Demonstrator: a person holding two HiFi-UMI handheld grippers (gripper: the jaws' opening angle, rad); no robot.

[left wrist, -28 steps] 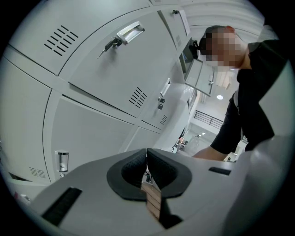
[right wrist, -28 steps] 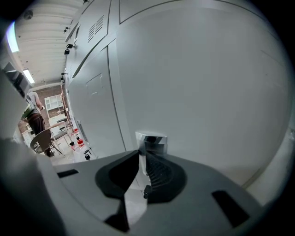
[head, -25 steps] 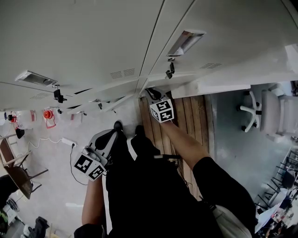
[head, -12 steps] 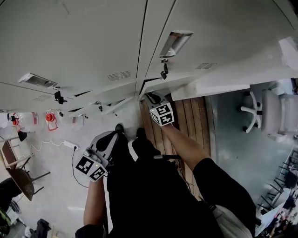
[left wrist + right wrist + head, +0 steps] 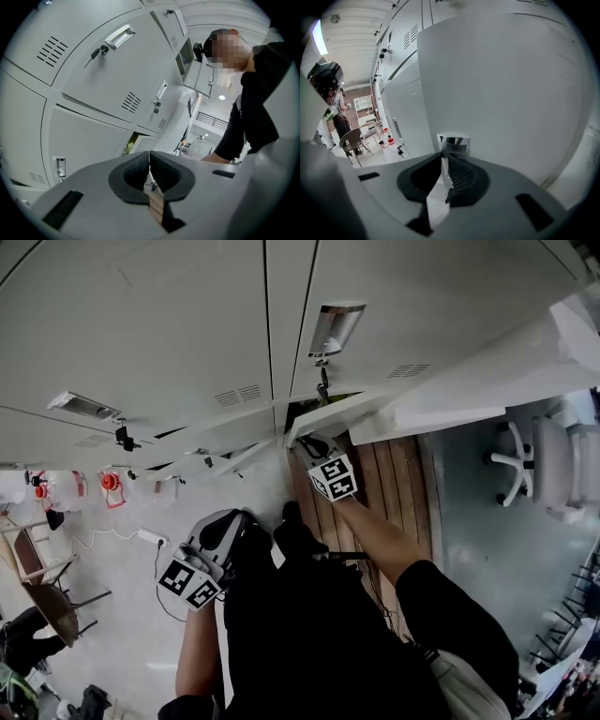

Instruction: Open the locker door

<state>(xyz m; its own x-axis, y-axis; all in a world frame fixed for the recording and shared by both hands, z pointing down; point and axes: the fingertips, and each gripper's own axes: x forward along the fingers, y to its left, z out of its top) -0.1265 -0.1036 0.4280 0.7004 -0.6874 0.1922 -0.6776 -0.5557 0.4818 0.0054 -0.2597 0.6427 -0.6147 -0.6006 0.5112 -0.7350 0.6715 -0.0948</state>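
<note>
The grey lockers (image 5: 187, 324) fill the top of the head view. A bottom locker door (image 5: 361, 409) stands ajar, with a dark gap (image 5: 309, 409) at its edge. My right gripper (image 5: 307, 442) reaches down to it. In the right gripper view my right gripper (image 5: 449, 161) is shut on the door's chrome handle (image 5: 452, 140), and the door panel (image 5: 501, 84) fills the frame. My left gripper (image 5: 232, 523) hangs by the person's leg. Its pads (image 5: 140, 171) are pressed together on nothing. The left gripper view shows the ajar door (image 5: 140, 140) from the side.
An upper locker has a chrome handle (image 5: 333, 327) with a key (image 5: 322, 382) hanging below it. A strip of wooden floor (image 5: 394, 484) lies under the right arm. A white office chair (image 5: 544, 465) stands at right. Chairs (image 5: 37, 582), red-capped jugs (image 5: 108, 486) and a power strip (image 5: 145, 537) sit at left.
The bottom locker door has swung out a little with my right gripper on its handle, and a dark gap now shows. The left gripper has hardly moved.
</note>
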